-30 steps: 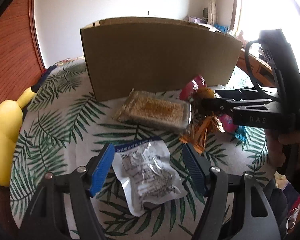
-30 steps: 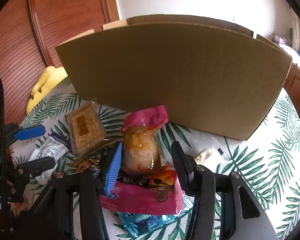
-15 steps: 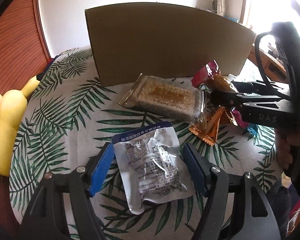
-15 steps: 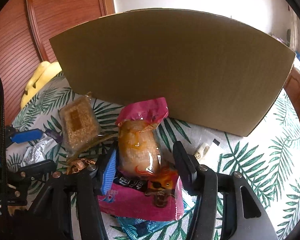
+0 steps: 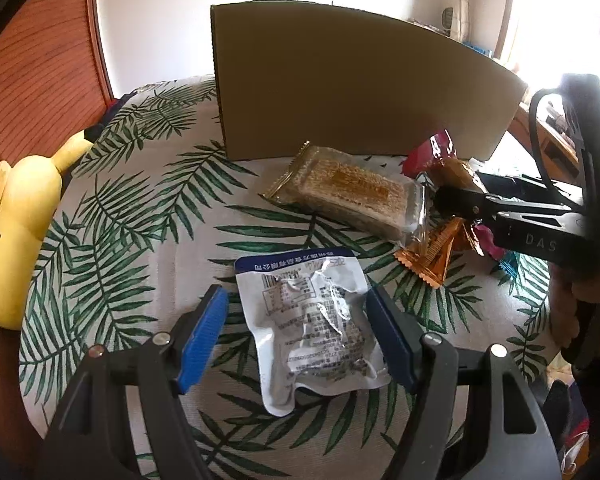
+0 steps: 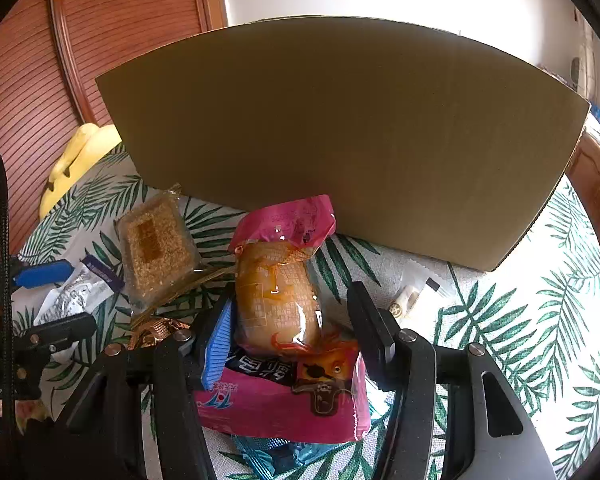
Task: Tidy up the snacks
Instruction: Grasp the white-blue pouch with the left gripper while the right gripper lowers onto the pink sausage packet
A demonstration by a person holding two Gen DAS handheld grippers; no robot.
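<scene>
A silver foil pouch (image 5: 312,328) lies on the palm-leaf cloth (image 5: 140,200) between the fingers of my left gripper (image 5: 296,336). That gripper is open, with cloth showing beside the blue left pad. My right gripper (image 6: 292,332) is open around a pink pack (image 6: 276,300) holding an orange-brown snack, with a gap at the right finger. A sesame bar pack (image 5: 352,196) and an orange wrapper (image 5: 432,256) lie between the two grippers. Behind everything stands a tall cardboard box (image 6: 340,140), whose inside is hidden.
A yellow plush toy (image 5: 16,224) lies at the cloth's left edge by the wooden slatted door (image 6: 28,80). A blue packet (image 6: 276,452) sticks out under the pink pack. A small clear packet (image 6: 412,300) sits right of my right gripper.
The right jaws have widened slightly around the pink pack. My left gripper has rolled a little over the silver pouch. The box's open top has dropped out of sight in both views.
</scene>
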